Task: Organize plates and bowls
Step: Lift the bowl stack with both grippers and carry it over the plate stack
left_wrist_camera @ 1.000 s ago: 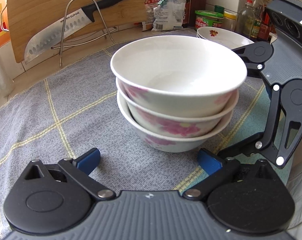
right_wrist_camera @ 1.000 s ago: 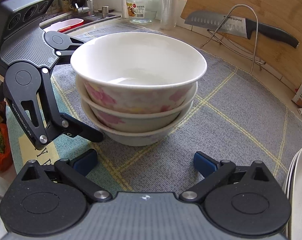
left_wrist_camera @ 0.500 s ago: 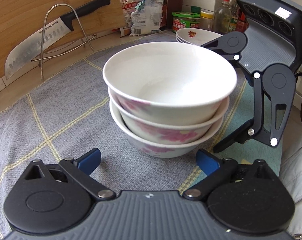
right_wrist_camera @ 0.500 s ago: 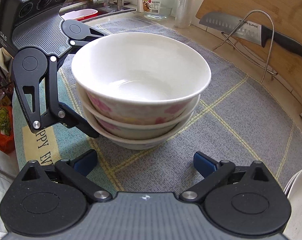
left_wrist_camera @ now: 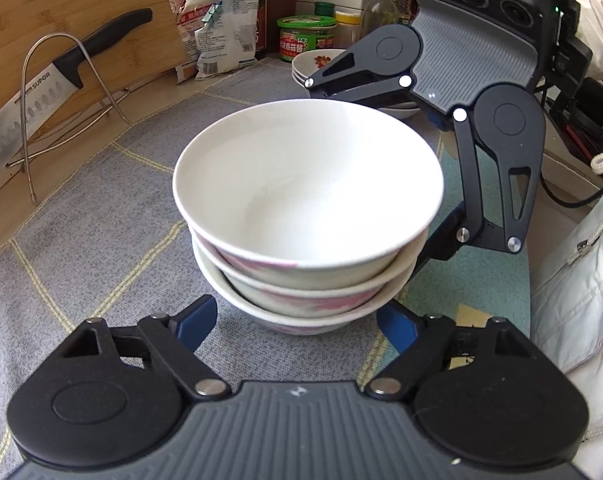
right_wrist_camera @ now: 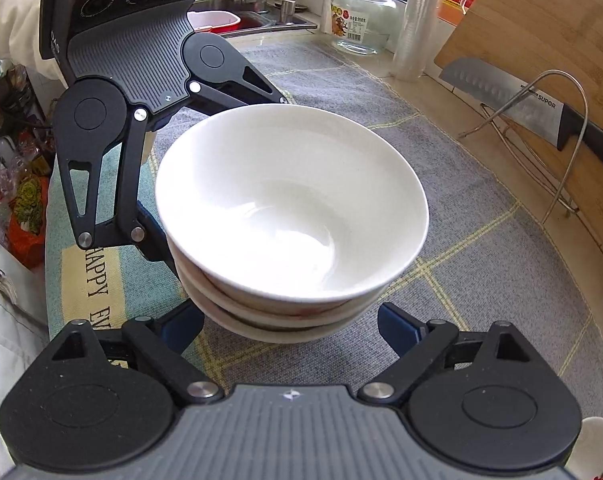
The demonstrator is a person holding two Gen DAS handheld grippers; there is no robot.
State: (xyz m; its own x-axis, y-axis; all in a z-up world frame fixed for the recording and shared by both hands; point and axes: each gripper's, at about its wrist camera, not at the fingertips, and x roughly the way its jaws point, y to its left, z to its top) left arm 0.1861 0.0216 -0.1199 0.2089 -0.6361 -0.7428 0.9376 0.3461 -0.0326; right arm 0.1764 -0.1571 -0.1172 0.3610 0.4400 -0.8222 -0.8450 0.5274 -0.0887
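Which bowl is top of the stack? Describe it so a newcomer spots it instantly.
On the grey checked mat, between the two open grippers, stands a stack of three nested bowls. The top bowl is the uppermost: its plain white inside shows whole, while the lower bowls show only pink-flowered edges.

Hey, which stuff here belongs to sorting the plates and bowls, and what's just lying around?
Job: stack of three white floral ceramic bowls; pile of white floral plates; left gripper; right gripper.

Lying about: black-handled steel knife; bamboo cutting board; clear glass jar.
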